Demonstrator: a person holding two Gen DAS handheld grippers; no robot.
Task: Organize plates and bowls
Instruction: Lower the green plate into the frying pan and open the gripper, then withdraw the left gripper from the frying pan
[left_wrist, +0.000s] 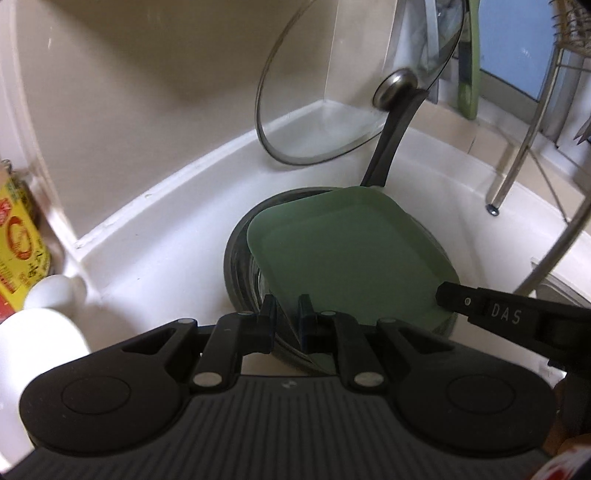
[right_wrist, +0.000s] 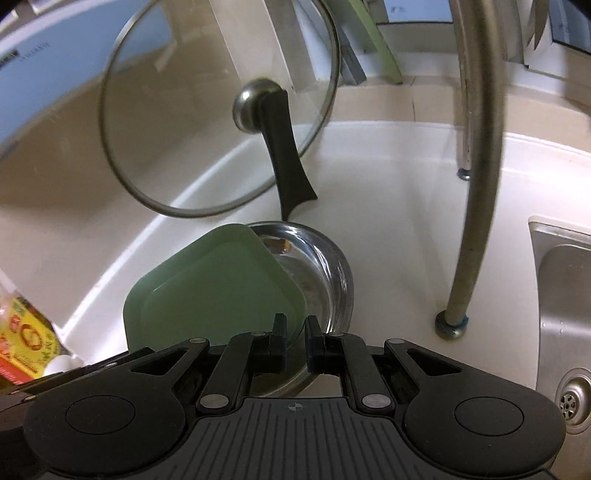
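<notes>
Together, left tool (left_wrist: 287, 312) and right tool (right_wrist: 296, 334) pinch the green plate (left_wrist: 354, 254), angled downward.

The only lettering I can make out is "DAS", in pale capitals on the black arm of the right gripper (left_wrist: 448, 299), while the print on the yellow-and-red package (left_wrist: 20, 240) at the counter's edge is too blurred to read.
</notes>
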